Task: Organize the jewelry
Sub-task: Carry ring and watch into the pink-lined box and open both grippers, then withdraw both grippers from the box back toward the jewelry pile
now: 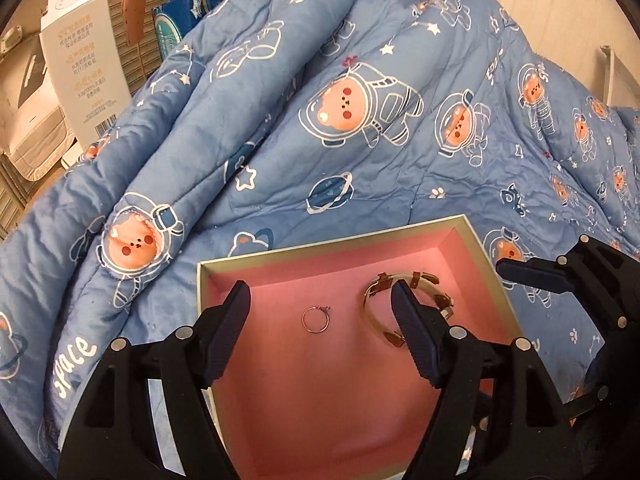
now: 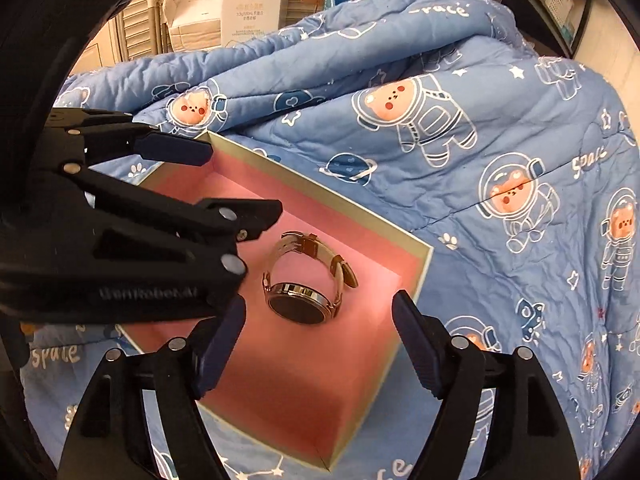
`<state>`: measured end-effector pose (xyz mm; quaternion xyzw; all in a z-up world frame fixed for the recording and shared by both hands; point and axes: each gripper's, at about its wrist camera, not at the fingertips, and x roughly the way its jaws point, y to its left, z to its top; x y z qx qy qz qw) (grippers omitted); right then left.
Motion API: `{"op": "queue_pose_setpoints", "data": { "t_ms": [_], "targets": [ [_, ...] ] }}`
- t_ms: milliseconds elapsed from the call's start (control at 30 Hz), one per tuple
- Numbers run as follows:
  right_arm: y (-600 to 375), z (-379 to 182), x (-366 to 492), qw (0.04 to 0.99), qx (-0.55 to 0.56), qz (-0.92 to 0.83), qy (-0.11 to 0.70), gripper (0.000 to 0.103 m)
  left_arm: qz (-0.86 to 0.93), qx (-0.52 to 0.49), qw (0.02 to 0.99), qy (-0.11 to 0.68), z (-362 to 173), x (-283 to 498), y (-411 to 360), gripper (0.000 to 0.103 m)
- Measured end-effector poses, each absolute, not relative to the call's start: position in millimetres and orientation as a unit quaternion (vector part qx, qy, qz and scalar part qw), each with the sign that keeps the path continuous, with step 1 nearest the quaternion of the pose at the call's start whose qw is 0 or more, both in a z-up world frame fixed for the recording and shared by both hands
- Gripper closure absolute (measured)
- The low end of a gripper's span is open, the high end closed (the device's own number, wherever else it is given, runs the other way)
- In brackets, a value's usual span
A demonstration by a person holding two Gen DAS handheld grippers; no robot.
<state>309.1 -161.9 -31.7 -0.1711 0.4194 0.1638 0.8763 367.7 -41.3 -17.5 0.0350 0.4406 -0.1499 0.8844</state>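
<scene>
You are holding both grippers over the box [image 1: 490, 276], an open tray with pale outer walls and a pink lining, which is sitting on the blue quilt [image 1: 328, 128] printed with astronaut bears. Your left gripper [image 1: 322, 300] is hovering above the box's floor with its jaws standing wide apart and nothing between them. The ring [image 1: 315, 319], a thin metal hoop with a small setting on top, is lying flat on the pink lining near the middle of the box, framed between the two left fingertips [image 1: 236, 320] but not touching either. The watch [image 1: 404, 304] is lying in the box just right of the ring, its pale strap with brown loops curling up from the lining; the right-hand finger of your left gripper is covering part of it in the left wrist view.

Your right gripper [image 2: 318, 322] is also hanging over the box, jaws spread wide and gripping nothing. In the right wrist view the watch [image 2: 306, 278] is resting on its side against the box's floor, dark round face turned toward the camera, the strap looping up behind it, well inside the box's near corner. Your left gripper [image 2: 224, 184] is reaching across the box's far side from the left in that view.

Beyond the quilt, behind the box, a white carton [image 1: 76, 60] with printed text is standing upright.
</scene>
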Motion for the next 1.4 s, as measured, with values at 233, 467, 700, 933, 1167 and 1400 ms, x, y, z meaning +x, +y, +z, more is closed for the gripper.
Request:
{"op": "queue_pose_setpoints", "data": {
  "t_ms": [233,467,700,933,1167,1400],
  "targets": [
    [-188.2,-19.3,267.0,0.891,-0.121,0.163,0.406,0.019,-0.147,-0.023,0.899,0.411,-3.9,314.5,-11.6,0.013],
    [-210.9,-25.6,231.8,0.893,-0.067,0.148,0.42,0.019,-0.136,-0.021,0.903,0.407,-20.8,247.5,5.5,0.012],
    [-221.8,-37.0,198.7,0.895,-0.055,0.147,0.417,0.019,-0.134,0.005,0.907,0.399,-30.0,198.4,11.0,0.011],
    [-221.2,-51.5,171.6,0.887,-0.052,0.164,0.429,0.019,-0.14,0.004,0.908,0.395,-41.5,158.9,11.4,0.011],
    [-210.7,-68.0,151.2,0.873,-0.063,0.185,0.447,0.027,-0.164,0.01,0.909,0.382,-50.6,122.1,-1.5,0.011],
    [-206.3,-81.3,144.8,0.857,-0.055,0.203,0.47,0.046,-0.195,0.045,0.909,0.365,-60.0,102.9,-21.7,0.011]
  ]
}}
